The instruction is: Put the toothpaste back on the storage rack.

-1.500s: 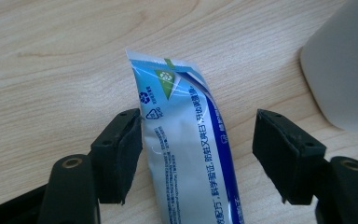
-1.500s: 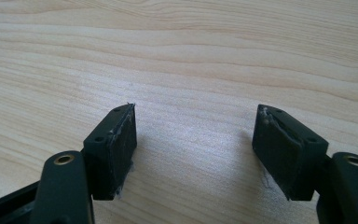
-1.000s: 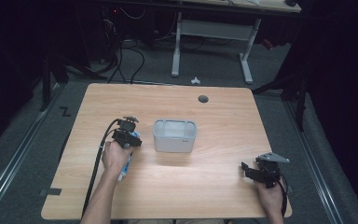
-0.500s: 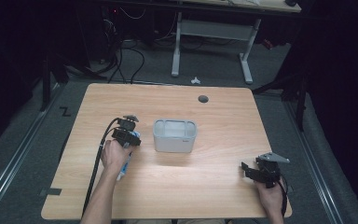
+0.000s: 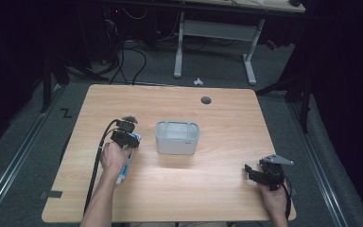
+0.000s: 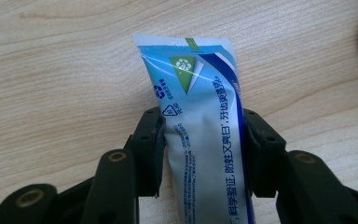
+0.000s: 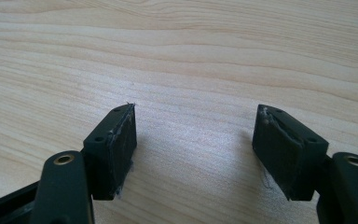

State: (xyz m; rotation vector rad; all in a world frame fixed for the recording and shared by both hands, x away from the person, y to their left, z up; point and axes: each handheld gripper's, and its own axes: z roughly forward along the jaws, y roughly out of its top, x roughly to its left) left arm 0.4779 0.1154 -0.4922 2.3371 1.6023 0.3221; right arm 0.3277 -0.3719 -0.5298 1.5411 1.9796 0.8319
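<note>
A blue and white toothpaste tube [image 6: 200, 121] lies flat on the wooden table [image 5: 217, 189], left of a small translucent grey box [image 5: 177, 138]. My left gripper [image 6: 203, 116] points down over the tube, and its jaws have just been closing. Both pads now touch the tube's two long edges, with the crimped end sticking out past them. In the high view the left gripper [image 5: 126, 137] sits above the tube [image 5: 124, 171], which pokes out from under the hand. My right gripper [image 7: 196, 116] is open over bare wood, near the table's front right corner [image 5: 257, 172].
The grey box stands mid-table, right of my left hand. A round cable hole [image 5: 206, 100] sits near the table's far edge. The left gripper's black cable [image 5: 97, 161] trails back along the forearm. A desk frame [image 5: 215, 38] stands on the floor beyond the table.
</note>
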